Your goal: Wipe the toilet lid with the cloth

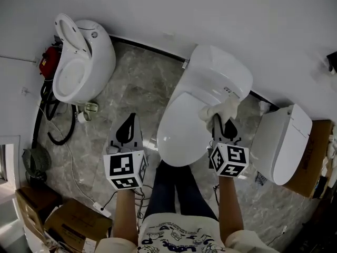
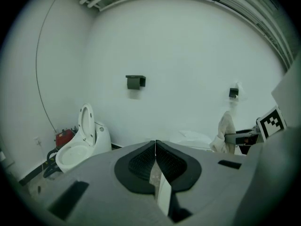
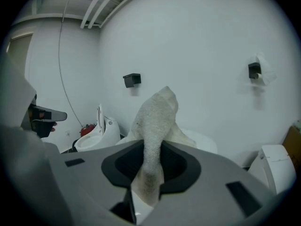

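The person holds both arms out in front, the left arm (image 1: 125, 215) and the right arm (image 1: 230, 208) side by side with a gap between them. The left gripper (image 1: 130, 121) points forward, and its two jaws are pressed together with nothing between them. The right gripper (image 1: 218, 121) points forward too, and its jaws squeeze the cloth (image 3: 157, 117), which sticks out past the tips.

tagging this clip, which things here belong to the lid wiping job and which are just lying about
Job: cloth, clamped in the right gripper; closed toilet lid, middle.
Lying about: open toilet, left; third toilet, right; cardboard boxes; left gripper, shut and empty.
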{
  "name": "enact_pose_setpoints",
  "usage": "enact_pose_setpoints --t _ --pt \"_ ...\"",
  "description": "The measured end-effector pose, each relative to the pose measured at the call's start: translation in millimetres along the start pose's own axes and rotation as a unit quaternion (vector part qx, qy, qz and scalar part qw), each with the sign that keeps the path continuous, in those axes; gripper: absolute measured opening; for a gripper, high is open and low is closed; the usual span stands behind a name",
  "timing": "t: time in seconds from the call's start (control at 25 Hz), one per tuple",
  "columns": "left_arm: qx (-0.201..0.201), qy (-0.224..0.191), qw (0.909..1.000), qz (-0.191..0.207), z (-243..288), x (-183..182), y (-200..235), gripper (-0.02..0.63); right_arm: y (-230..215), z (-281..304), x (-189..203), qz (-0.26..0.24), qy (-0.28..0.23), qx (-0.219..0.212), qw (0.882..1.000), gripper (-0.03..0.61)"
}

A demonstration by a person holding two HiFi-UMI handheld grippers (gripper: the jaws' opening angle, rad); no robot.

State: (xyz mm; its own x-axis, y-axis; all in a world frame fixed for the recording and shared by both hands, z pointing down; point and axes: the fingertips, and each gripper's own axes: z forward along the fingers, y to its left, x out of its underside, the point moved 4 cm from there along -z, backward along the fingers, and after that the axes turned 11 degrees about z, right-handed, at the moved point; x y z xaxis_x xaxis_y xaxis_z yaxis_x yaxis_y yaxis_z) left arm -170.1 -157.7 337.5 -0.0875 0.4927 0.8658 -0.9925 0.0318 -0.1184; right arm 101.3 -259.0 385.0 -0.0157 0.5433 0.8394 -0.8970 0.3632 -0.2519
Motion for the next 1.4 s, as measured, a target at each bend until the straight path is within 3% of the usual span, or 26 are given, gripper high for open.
enact_pose_setpoints --t 0.88,1.4 --pt "0.013 0.085 0.9963 -0.004 83.0 128.6 11.2 0.009 -7.0 174.6 115.7 -0.079 0.1 -0.007 0.992 0.087" --pt "0.013 0.115 0.9932 -0.016 89.8 188.4 13.3 0.009 -17.2 259.2 179.5 -0.12 0.177 -0.014 0.977 0.089"
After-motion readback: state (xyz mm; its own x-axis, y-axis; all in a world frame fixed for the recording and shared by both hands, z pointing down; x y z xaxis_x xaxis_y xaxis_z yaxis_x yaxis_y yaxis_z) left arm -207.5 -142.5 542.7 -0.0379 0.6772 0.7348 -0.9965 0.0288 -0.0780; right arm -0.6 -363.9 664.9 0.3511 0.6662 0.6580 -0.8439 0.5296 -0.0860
